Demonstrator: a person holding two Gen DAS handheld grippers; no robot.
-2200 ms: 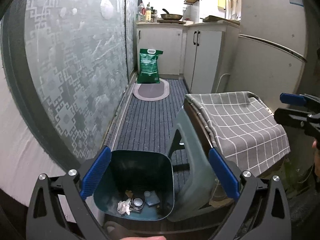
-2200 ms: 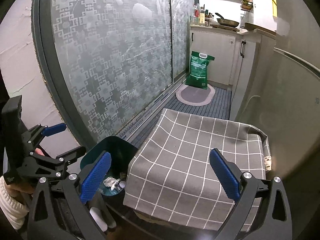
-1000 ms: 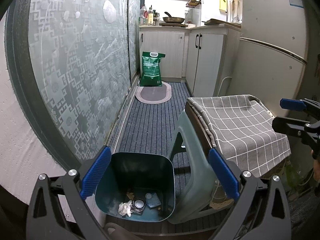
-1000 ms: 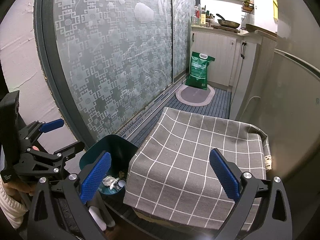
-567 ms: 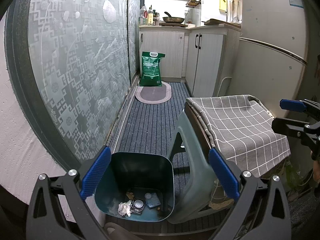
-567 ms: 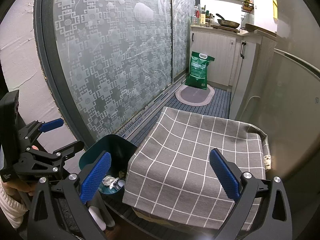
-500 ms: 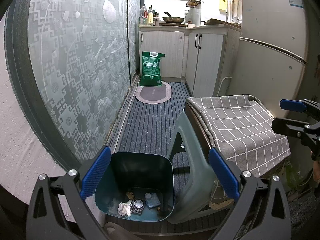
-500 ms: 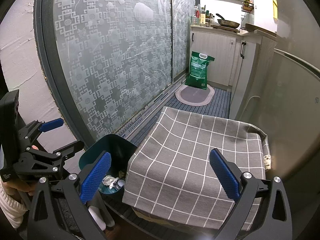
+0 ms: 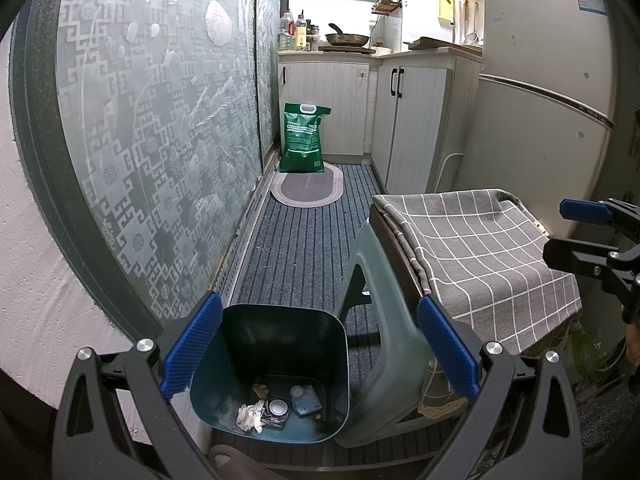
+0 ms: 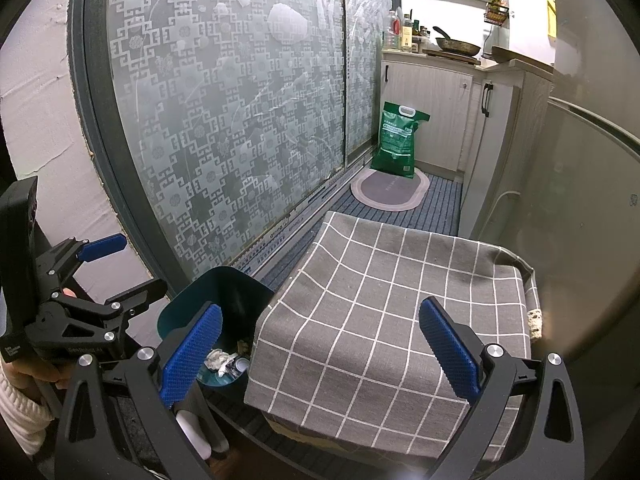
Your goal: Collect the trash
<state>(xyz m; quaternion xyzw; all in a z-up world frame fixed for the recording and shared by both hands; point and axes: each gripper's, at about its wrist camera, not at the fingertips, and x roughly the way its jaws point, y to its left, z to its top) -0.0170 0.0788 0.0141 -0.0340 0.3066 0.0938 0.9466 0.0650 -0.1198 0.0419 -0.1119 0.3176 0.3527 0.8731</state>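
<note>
Fingers (image 9: pixel 192 344) of both grippers spread, holding nothing.

Trash bin (image 9: pixel 276 344): dark teal plastic, smooth, slight sheen inside. Stool (image 9: pixel 376 320): grey-green plastic, semi-matt. Cloth (image 10: pixel 400 312): grey woven fabric w/ white grid, matt. Floor mat (image 9: pixel 304 248): ribbed textile, rough. Sliding door (image 10: pixel 224 120): frosted patterned glass. Gripper pads (image 9: pixel 194 344): blue, knurled texture.

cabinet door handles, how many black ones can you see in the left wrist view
3. One sits on the far cabinet door's left edge. Two stand side by side on the nearer cabinet doors. Others may be hidden beyond the fridge.
</note>
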